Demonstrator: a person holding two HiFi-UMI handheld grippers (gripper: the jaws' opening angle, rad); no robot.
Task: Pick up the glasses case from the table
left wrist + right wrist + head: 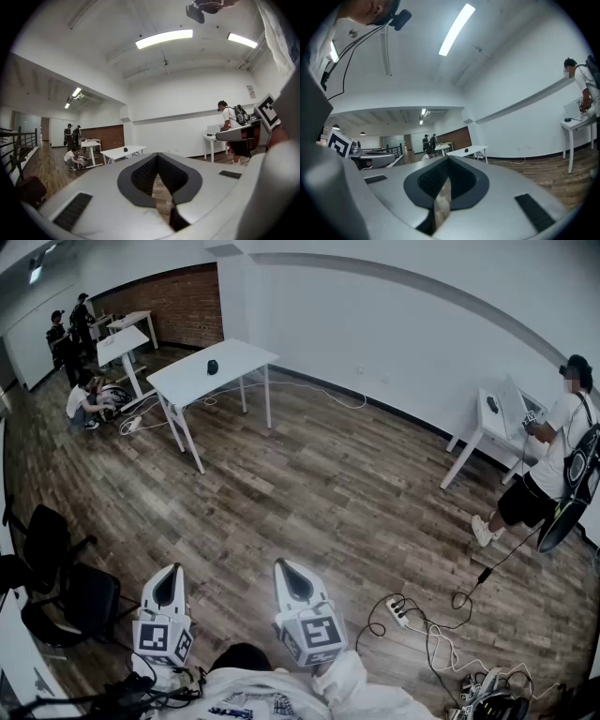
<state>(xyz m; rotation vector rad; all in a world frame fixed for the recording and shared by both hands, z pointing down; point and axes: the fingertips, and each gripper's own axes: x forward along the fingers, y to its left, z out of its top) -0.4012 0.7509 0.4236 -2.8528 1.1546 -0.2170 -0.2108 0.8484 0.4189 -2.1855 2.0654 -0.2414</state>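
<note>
The glasses case [213, 367] is a small dark object lying on a white table [234, 362] far across the wooden floor. It shows tiny in the left gripper view as the case [125, 149] and in the right gripper view as the case [466, 150]. My left gripper [171, 570] and right gripper [286, 565] hang side by side close to my body, pointing roughly level toward that table and well short of it. Both have their jaws together with nothing between them, as the left gripper [158, 154] and right gripper [449, 158] show in their own views.
A person [553, 465] stands at a second white table [487, 418] on the right. Other people [80, 395] and tables are at the far left by the brick wall. Black chairs [56, 587] stand at my left. A power strip [398, 610] and cables lie on the floor to my right.
</note>
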